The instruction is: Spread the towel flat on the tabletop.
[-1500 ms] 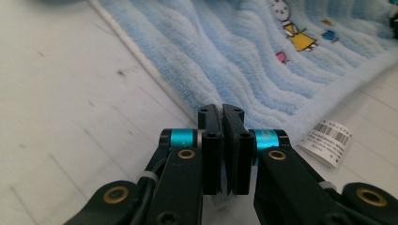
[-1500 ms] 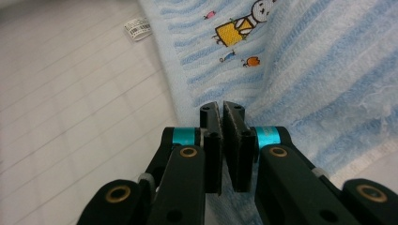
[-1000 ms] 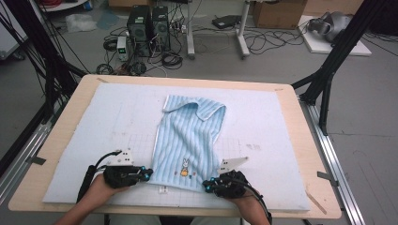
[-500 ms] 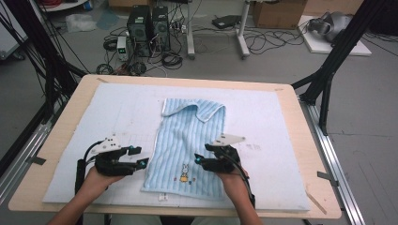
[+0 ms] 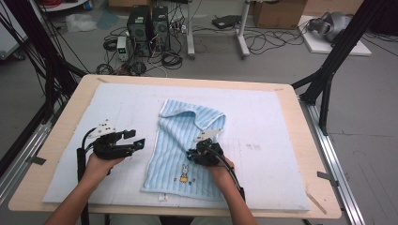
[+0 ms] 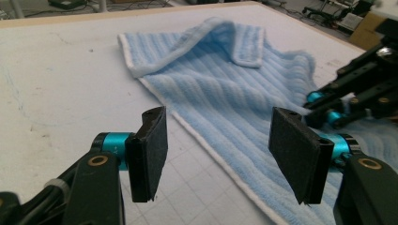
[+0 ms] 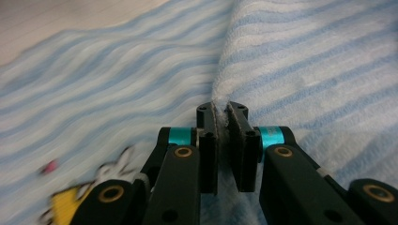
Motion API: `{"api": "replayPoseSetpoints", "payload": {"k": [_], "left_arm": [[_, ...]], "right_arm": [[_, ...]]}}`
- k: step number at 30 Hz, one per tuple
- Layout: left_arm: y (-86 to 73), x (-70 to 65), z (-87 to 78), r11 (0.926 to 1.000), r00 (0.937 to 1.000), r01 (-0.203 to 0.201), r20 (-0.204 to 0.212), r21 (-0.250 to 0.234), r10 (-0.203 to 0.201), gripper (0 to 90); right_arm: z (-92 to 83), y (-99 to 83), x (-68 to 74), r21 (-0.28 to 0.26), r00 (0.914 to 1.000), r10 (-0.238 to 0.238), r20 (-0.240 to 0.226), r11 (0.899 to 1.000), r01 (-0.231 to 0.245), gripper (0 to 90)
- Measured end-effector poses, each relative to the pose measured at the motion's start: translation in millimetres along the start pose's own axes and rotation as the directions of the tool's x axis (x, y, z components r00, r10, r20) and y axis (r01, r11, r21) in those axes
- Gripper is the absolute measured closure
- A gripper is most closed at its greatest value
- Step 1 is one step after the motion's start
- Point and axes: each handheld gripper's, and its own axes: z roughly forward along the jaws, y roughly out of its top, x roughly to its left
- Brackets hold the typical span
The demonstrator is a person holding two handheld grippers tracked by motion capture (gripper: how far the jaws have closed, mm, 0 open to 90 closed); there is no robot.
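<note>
A light blue striped towel [image 5: 187, 126] with a small rabbit print lies flat on the white mat, its far right corner folded over. My right gripper [image 5: 191, 154] rests on the towel's near half, beside the rabbit. Its jaws have just been closing and are shut on a pinched ridge of the towel [image 7: 305, 61], which rises between the right gripper [image 7: 227, 110] pads. My left gripper [image 5: 135, 139] hovers over bare mat just left of the towel's long edge [image 6: 225, 79]. The left gripper [image 6: 225, 136] jaws have just been opening and stand open with nothing between them.
The white mat [image 5: 281, 140] covers a wooden table [image 5: 309, 140]. Black frame struts [image 5: 328, 70] rise at both far corners. Computer towers [image 5: 145, 23] and cables sit on the floor beyond. The other hand's gripper [image 6: 347, 93] shows at the right of the left gripper view.
Both grippers left the towel's near corners and moved away from the table's front edge. The left one let go and opened beside the towel. The right one moved onto the towel and shut on it.
</note>
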Motion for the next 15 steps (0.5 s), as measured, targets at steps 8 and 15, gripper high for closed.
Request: {"api": "replayPoseSetpoints", "payload": {"k": [8,15], "left_arm": [[-2.1,3.4,-0.8,1.0000,1.0000,0.008,-0.005,-0.002,-0.008,38.3],[-2.7,6.6,-1.6,1.0000,0.9998,0.007,-0.018,-0.004,-0.007,38.3]], "right_arm": [[-16.3,-18.1,26.4,0.036,0.9856,-0.059,-0.158,0.997,0.065,83.4],[-40.6,-20.0,28.9,-0.034,0.9823,-0.071,-0.174,0.997,0.066,60.6]]}}
